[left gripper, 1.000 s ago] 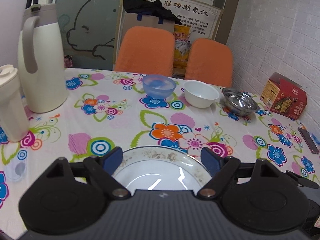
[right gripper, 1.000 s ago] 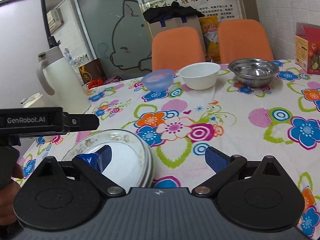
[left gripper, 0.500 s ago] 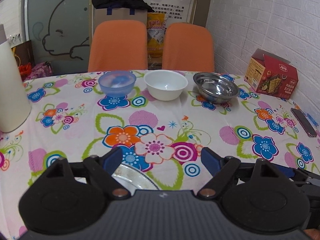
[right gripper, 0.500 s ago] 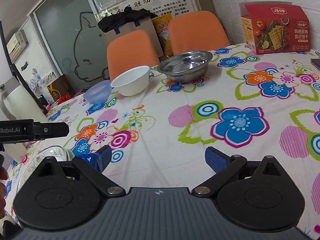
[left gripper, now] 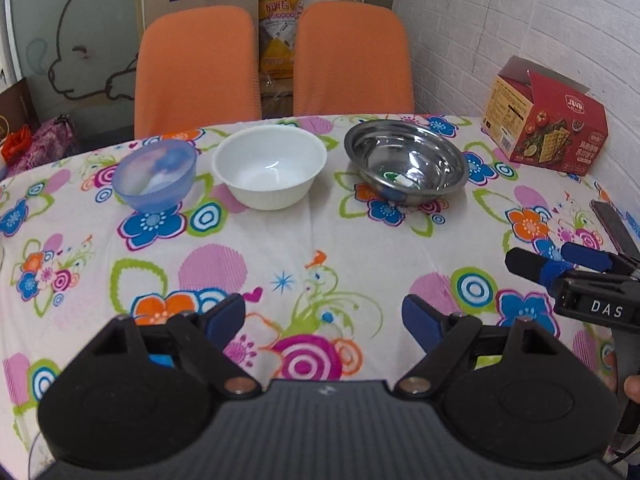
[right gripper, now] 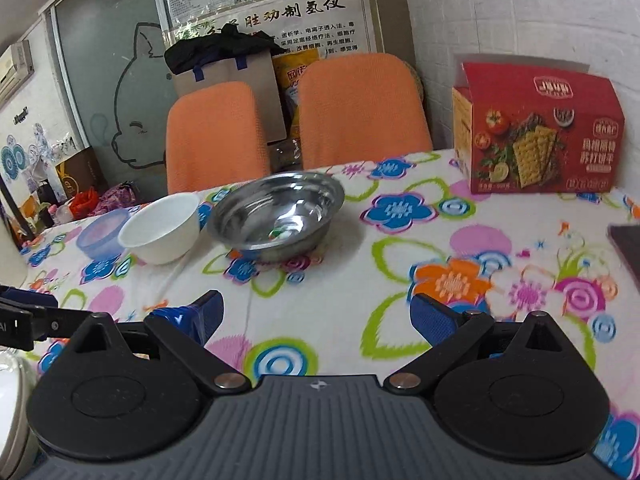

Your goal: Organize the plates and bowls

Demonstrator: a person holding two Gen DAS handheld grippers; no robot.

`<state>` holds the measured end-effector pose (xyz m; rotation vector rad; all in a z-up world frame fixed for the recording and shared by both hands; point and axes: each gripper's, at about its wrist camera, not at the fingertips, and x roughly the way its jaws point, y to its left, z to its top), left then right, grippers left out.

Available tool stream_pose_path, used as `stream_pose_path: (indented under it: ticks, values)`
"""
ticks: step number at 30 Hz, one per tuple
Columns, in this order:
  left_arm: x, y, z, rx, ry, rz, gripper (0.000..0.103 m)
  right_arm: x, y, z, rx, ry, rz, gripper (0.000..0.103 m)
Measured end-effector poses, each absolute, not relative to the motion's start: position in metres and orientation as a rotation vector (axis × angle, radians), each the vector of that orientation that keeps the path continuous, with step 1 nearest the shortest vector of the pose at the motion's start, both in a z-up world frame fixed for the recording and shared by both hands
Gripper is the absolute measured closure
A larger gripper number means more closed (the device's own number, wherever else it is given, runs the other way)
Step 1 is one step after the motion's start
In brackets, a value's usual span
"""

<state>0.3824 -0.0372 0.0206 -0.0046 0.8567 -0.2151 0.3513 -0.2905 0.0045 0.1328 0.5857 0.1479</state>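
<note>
We see three bowls unstacked along far table side — blue bowl (left gripper: pixel 155 174), white bowl (left gripper: pixel 270 167), steel bowl (left gripper: pixel 406 161). Left gripper (left gripper: pixel 323 316), right gripper (right gripper: pixel 316 314) both spread, empty. We judge nesting not started.

A white tablecloth (left gripper: pixel 320 240) carries bright flowers and rings in blue, orange, pink and green. On it sit a translucent blue bowl (left gripper: pixel 154 174), a white bowl (left gripper: pixel 270 166), a shiny steel bowl (left gripper: pixel 406 162) and a red box (left gripper: pixel 546 128). Two orange chairs (left gripper: pixel 196 68) stand behind.
</note>
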Motion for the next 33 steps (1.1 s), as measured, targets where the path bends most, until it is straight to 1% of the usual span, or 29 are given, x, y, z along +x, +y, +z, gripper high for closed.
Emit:
stream_pose_path:
  ticks: [6,10,14,17,22,26,29,33]
  values:
    - [0.444,-0.054,0.017,-0.127,0.937,-0.189,0.018,0.435,-0.297,0.016,0.086,0.645,0.147,0.015]
    - [0.448,-0.048,0.016,-0.116,0.948,-0.168,0.018,0.496,-0.271,0.004,-0.052,0.793,0.195,0.016]
    - [0.440,-0.022,0.017,-0.108,0.945,-0.132,0.018,0.533,-0.245,-0.013,-0.188,0.940,0.208,0.016]
    - [0.433,-0.001,0.021,-0.127,0.924,-0.105,0.018,0.540,-0.236,-0.022,-0.253,1.011,0.215,0.016]
    - [0.422,0.016,0.027,-0.151,0.894,-0.107,0.018,0.544,-0.236,-0.021,-0.232,1.096,0.191,0.015]
    - [0.408,0.026,0.033,-0.179,0.879,-0.143,0.018,0.539,-0.235,-0.020,-0.227,1.208,0.209,0.015]
    - [0.397,0.034,0.040,-0.195,0.849,-0.145,0.018,0.520,-0.239,-0.020,-0.199,1.269,0.271,0.015]
    - [0.390,0.036,0.044,-0.202,0.838,-0.160,0.018,0.474,-0.246,-0.019,-0.240,1.287,0.353,0.015]
